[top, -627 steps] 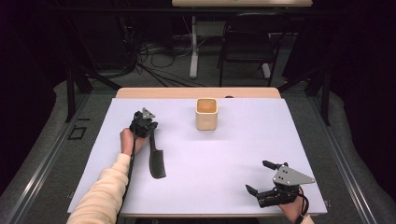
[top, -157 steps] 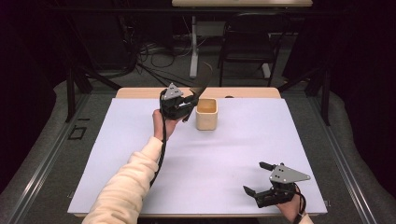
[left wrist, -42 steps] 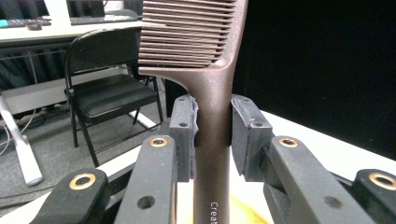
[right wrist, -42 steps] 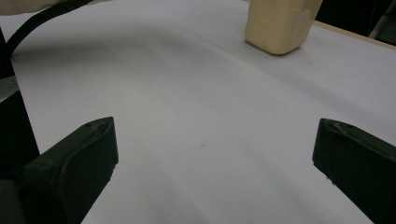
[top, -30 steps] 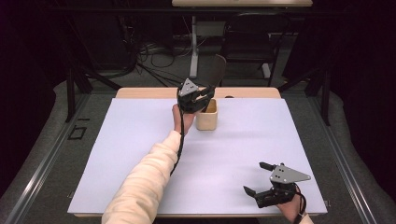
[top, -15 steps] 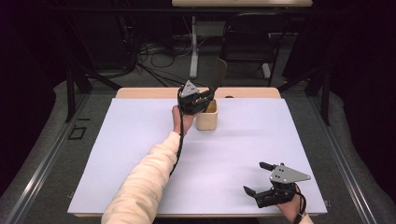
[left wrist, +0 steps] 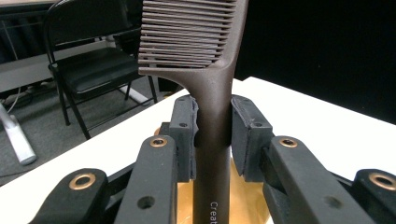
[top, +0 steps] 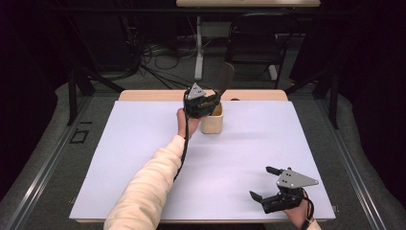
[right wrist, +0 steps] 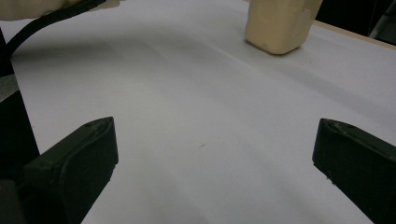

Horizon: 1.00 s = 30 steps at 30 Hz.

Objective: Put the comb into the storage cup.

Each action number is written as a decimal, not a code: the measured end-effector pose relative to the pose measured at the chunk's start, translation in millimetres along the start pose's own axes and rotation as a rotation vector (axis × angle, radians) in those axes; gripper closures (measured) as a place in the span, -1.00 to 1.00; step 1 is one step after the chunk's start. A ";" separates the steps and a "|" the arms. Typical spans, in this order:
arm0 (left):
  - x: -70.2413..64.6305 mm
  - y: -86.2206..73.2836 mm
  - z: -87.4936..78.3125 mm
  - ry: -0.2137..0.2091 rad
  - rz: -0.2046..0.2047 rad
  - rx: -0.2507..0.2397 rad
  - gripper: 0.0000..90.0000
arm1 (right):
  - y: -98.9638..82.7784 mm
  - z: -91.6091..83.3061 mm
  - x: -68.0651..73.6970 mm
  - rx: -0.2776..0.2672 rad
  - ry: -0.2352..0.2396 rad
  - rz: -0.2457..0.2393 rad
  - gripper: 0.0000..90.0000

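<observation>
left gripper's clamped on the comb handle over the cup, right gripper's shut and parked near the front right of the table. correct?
One thing is wrong: the right gripper is open, not shut. The right gripper view shows its jaws spread wide over bare table. The rest holds: the left gripper is clamped on the comb handle over the cup, as the left gripper view shows.
</observation>
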<state>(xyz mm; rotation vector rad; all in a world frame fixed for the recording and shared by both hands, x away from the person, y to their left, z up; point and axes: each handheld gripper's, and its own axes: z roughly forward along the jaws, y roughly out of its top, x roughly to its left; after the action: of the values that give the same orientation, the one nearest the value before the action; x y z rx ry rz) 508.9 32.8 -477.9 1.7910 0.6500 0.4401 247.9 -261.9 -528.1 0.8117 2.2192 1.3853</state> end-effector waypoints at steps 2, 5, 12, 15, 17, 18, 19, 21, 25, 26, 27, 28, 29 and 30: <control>0.0 -0.2 0.5 0.001 -0.001 0.006 0.61 | 0.1 0.0 0.2 0.000 0.000 0.002 -1.00; 0.2 -0.4 1.2 0.003 -0.002 0.020 0.61 | 0.0 0.2 0.1 0.001 0.001 0.000 -1.00; 0.6 -1.9 3.4 0.005 -0.006 0.040 0.61 | 0.0 0.2 0.2 0.002 0.001 0.001 -1.00; 0.6 -2.2 4.0 0.001 -0.003 0.050 0.61 | 0.1 0.0 0.2 0.005 -0.001 0.002 -1.00; 0.4 -2.4 4.6 -0.001 -0.001 0.054 0.61 | 0.0 0.0 0.2 0.005 0.000 0.002 -1.00; 0.2 -2.5 4.9 -0.002 -0.001 0.057 0.61 | 0.0 0.0 0.2 0.005 0.000 0.003 -1.00; 0.1 -2.6 5.2 -0.003 0.000 0.060 0.61 | 0.0 -0.1 0.2 0.005 0.000 0.002 -1.00; 0.0 -2.8 5.8 -0.004 0.001 0.064 0.61 | 0.0 0.0 0.2 0.005 0.000 0.003 -1.00; -0.1 -3.0 7.7 -0.009 0.011 0.090 0.61 | 0.0 0.0 0.2 0.005 0.000 0.003 -1.00; -0.1 -3.1 7.9 -0.011 0.010 0.093 0.61 | 0.0 0.1 0.3 0.006 0.000 0.004 -1.00; -0.1 -3.2 8.0 -0.011 0.011 0.094 0.61 | -0.1 0.2 0.4 0.007 0.001 0.006 -1.00; 0.1 -3.4 8.1 -0.012 0.008 0.096 0.61 | -0.1 0.2 0.4 0.007 0.000 0.006 -1.00; 0.1 -3.5 8.3 -0.012 0.008 0.099 0.61 | 0.0 0.2 0.3 0.006 0.000 0.005 -1.00; 0.2 -3.7 8.4 -0.012 0.008 0.100 0.61 | -0.1 0.2 0.4 0.006 0.000 0.006 -1.00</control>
<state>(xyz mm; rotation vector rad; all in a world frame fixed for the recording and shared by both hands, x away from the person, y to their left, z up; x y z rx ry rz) 513.3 27.5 -484.0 1.8893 0.6672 0.4082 247.7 -261.4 -528.3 0.8211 2.2244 1.3820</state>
